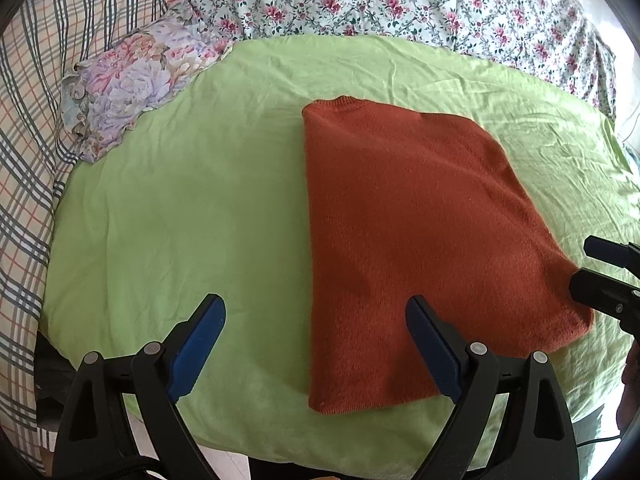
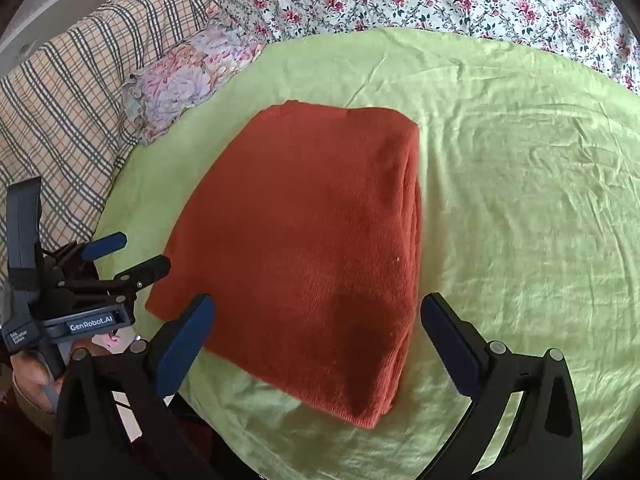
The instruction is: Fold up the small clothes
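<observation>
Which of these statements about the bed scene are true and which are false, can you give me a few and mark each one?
1. The rust-orange knit sweater lies folded on the green sheet. True.
2. The left gripper is clamped on the sweater. False: its jaws are spread open, holding nothing.
3. The right gripper is open. True.
4. The floral pillow rests on top of the sweater. False: it lies apart, at the sheet's far left edge.
5. A plaid blanket lies left of the sheet. True.
</observation>
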The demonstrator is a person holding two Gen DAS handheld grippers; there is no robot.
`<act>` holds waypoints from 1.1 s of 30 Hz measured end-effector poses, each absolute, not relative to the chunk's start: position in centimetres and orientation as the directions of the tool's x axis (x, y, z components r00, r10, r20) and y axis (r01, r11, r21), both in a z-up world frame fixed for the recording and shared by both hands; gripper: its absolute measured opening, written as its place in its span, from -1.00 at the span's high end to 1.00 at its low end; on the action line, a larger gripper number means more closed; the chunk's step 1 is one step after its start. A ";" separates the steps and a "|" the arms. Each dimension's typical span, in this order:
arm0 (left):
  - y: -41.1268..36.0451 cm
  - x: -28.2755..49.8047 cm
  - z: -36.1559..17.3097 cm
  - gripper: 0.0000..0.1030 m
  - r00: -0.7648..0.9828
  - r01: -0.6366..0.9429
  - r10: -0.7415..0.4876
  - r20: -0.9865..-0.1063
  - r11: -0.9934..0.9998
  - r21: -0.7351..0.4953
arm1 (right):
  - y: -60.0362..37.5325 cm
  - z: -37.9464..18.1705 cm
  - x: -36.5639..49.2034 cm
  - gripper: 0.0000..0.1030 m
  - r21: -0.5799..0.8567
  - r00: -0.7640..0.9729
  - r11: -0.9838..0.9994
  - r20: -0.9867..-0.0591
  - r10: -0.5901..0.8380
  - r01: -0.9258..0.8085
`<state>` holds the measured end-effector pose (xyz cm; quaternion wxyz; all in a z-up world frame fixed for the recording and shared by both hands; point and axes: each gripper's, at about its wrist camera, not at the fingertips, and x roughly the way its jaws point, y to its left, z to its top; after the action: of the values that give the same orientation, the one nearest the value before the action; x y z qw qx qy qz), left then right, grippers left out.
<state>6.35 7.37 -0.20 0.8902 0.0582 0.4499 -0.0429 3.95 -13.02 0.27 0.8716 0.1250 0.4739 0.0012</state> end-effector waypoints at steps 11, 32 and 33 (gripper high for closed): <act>6.9 8.5 0.2 -0.85 0.602 0.133 -0.027 -0.798 0.989 0.067 | -14.4 0.0 6.0 -0.98 0.239 0.560 0.959 -0.820 0.116 0.153; 7.3 11.5 -0.3 -0.87 0.578 0.093 -0.060 -0.814 0.996 -0.007 | -17.9 -3.8 11.1 -0.60 0.347 0.552 0.892 -0.822 0.141 0.289; 7.3 11.6 -0.3 -0.87 0.577 0.091 -0.063 -0.815 0.996 -0.012 | -18.0 -4.0 11.3 -0.52 0.346 0.547 0.891 -0.825 0.141 0.293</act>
<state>11.59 7.32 -0.33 0.8878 0.0154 0.4580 -0.0433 11.25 -18.00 -3.98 0.8493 0.2287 0.4736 -0.0447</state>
